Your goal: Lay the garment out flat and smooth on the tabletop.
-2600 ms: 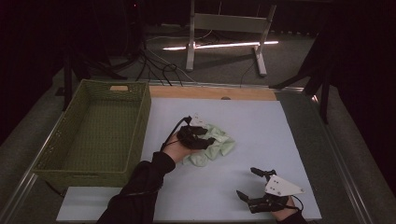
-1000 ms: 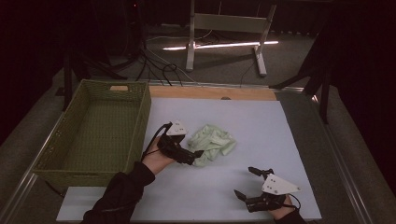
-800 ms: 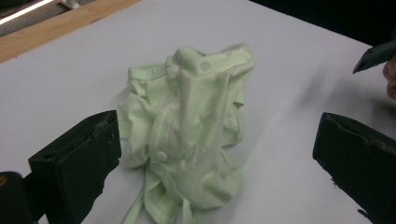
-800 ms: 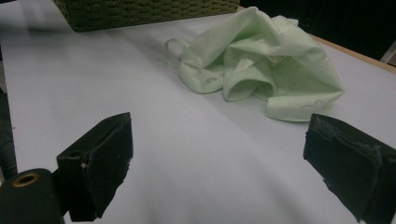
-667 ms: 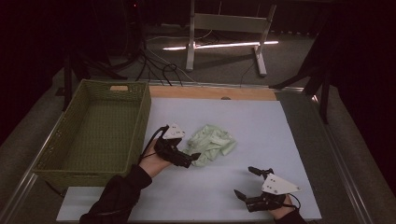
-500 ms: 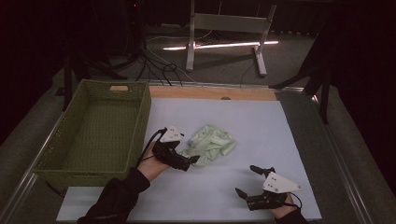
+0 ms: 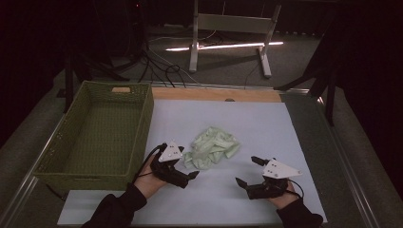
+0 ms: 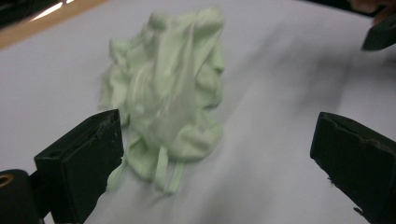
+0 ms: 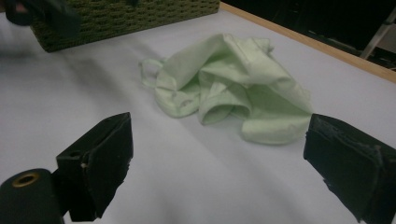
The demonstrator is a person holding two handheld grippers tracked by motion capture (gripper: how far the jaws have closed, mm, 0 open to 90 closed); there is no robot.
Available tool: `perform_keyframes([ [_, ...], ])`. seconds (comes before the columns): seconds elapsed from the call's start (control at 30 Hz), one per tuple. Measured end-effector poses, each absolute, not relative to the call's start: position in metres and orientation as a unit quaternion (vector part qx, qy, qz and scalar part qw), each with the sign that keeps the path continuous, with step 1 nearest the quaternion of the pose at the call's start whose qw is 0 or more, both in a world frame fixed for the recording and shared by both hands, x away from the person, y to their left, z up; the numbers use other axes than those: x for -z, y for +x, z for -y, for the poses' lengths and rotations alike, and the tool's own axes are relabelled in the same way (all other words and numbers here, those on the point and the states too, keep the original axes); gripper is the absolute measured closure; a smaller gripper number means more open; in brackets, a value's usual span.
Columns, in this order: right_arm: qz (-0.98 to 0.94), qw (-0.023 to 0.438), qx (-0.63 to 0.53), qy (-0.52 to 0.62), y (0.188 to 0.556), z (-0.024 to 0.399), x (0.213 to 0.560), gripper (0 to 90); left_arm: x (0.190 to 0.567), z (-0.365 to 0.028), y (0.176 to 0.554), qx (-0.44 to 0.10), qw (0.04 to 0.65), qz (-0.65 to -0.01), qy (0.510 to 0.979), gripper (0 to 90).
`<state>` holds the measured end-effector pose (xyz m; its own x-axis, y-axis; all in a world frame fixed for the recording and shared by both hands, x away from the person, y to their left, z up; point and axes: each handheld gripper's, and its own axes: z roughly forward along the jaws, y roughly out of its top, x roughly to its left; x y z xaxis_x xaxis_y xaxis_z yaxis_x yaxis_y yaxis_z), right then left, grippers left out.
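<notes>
Two tools sit low at the near edge of the white surface (image 7: 285, 123), both with jaws spread wide and holding nothing. The right tool (image 7: 248, 172) rests near the right corner, much where it was moments ago. The left tool (image 7: 188, 168) has pulled back toward the person since 2.6 s ago, when it lay on top of the cloth; now its jaws point at the cloth's near-left edge, just short of it. The crumpled pale green cloth (image 7: 212, 147) lies loose mid-surface, between and beyond both tools. Farther left stands the green woven basket (image 7: 61, 147), unmoved.
</notes>
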<state>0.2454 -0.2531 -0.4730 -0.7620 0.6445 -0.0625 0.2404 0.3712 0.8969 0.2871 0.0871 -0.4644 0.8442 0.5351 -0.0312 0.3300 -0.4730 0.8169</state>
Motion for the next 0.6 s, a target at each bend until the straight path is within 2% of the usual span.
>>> perform_keyframes([
  [0.1,-0.801,0.202,-0.489,0.280,0.252,0.245,0.477,16.8,0.475,-0.085,0.288,-0.109,0.436,-0.257,0.855,3.6],
  [0.23,-0.804,0.211,-0.476,0.287,0.261,0.235,0.486,35.2,0.490,-0.082,0.290,-0.112,0.415,-0.256,0.866,7.1],
  [0.37,-0.815,0.200,-0.463,0.286,0.270,0.221,0.495,41.0,0.500,-0.082,0.295,-0.112,0.402,-0.265,0.869,15.0],
  [0.6,-0.836,0.186,-0.428,0.290,0.282,0.196,0.510,45.9,0.511,-0.080,0.305,-0.110,0.381,-0.277,0.875,20.2],
])
